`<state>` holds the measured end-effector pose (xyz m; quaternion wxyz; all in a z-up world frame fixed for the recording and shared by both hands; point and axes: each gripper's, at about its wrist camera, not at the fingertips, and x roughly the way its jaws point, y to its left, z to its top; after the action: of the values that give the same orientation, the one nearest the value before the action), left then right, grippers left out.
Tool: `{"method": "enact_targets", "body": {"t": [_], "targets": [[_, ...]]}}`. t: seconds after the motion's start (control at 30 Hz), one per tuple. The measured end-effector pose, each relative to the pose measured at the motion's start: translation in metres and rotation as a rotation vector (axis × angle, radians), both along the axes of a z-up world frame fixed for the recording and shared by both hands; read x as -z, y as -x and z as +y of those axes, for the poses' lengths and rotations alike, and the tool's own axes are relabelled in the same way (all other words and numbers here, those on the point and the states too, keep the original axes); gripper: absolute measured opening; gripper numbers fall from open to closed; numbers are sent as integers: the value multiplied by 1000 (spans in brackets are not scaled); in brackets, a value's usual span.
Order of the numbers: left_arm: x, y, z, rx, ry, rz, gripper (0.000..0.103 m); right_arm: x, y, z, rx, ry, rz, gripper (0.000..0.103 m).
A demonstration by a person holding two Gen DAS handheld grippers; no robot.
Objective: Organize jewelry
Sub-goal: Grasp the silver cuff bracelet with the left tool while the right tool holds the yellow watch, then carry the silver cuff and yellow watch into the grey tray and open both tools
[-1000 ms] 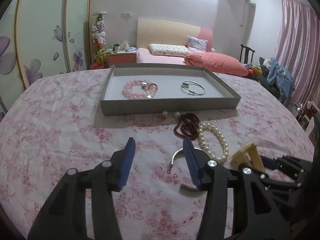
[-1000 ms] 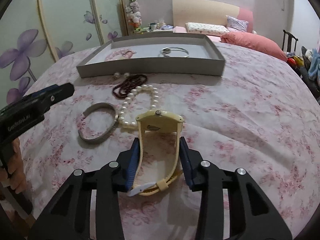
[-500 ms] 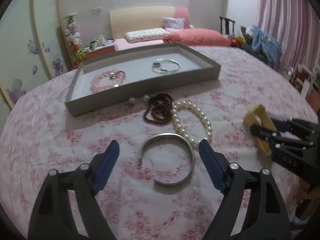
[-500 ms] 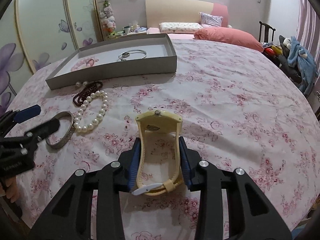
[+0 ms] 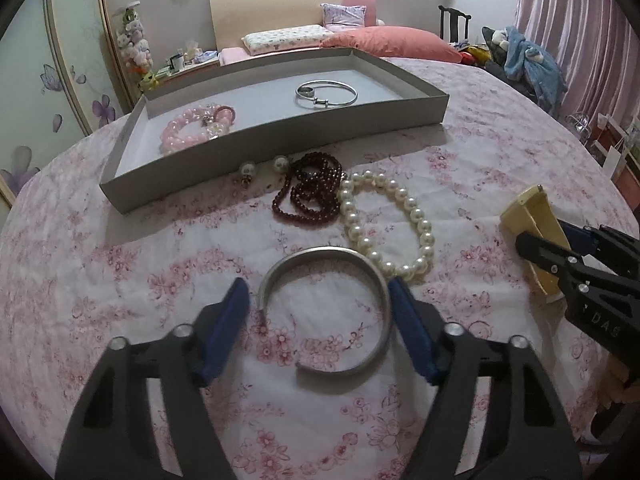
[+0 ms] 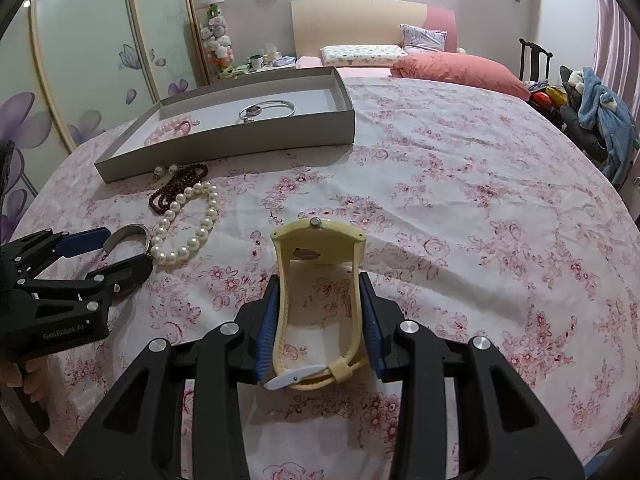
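My left gripper (image 5: 320,292) is open, its blue fingers on either side of a silver cuff bangle (image 5: 326,312) that lies on the floral cloth. The right finger (image 5: 408,324) is at the bangle's rim. My right gripper (image 6: 318,308) is shut on a cream watch (image 6: 318,248), also seen in the left wrist view (image 5: 532,228). A pearl bracelet (image 5: 386,224), a dark red bead bracelet (image 5: 310,196) and two pearl earrings (image 5: 262,168) lie in front of a grey tray (image 5: 280,148). The tray holds a pink bead bracelet (image 5: 192,130) and a thin silver bangle (image 5: 326,94).
The table is covered with a pink floral cloth (image 6: 460,200). A bed with pink pillows (image 6: 460,72) stands behind it. A wardrobe with flower prints (image 6: 80,80) is at the left, and a chair with clothes (image 6: 592,120) at the right.
My left gripper has moved forward and narrowed, so its fingers now bracket the silver cuff bangle. My right gripper still holds the watch and has shifted little.
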<state>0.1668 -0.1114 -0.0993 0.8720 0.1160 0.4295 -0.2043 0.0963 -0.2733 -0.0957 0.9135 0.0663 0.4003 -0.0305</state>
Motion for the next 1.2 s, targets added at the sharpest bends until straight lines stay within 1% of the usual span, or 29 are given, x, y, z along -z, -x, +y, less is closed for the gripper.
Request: {"method": "enact_targets", "body": {"t": [0.3, 0.4, 0.5, 0.63, 0.7, 0.77, 0.87, 0.93, 0.97, 1.07, 1.2], "targets": [[-1, 1, 0, -1, 4, 0, 62, 1, 0, 0, 0, -3, 1, 39], [-2, 1, 4, -19, 9, 0, 62, 1, -1, 0, -1, -7, 0, 39], [-3, 1, 16, -56, 21, -3, 62, 1, -2, 1, -4, -19, 0, 39], [-11, 3, 35, -118, 45, -36, 62, -2, -3, 6, -21, -26, -9, 39], [-17, 4, 47, -155, 72, -55, 62, -7, -3, 11, -32, -26, -26, 39], [-24, 5, 57, -192, 97, -78, 62, -12, -3, 14, -42, -24, -48, 39], [-36, 11, 70, -251, 135, -133, 62, -22, -3, 22, -54, -17, -105, 39], [-45, 19, 77, -289, 160, -188, 62, -29, -3, 26, -58, -16, -140, 39], [-47, 21, 78, -297, 164, -205, 62, -32, -3, 28, -60, -15, -158, 39], [-60, 34, 81, -332, 171, -307, 63, -42, -1, 37, -64, 1, -224, 39], [-75, 48, 86, -364, 186, -414, 62, -56, 4, 47, -67, 22, -327, 39]]}}
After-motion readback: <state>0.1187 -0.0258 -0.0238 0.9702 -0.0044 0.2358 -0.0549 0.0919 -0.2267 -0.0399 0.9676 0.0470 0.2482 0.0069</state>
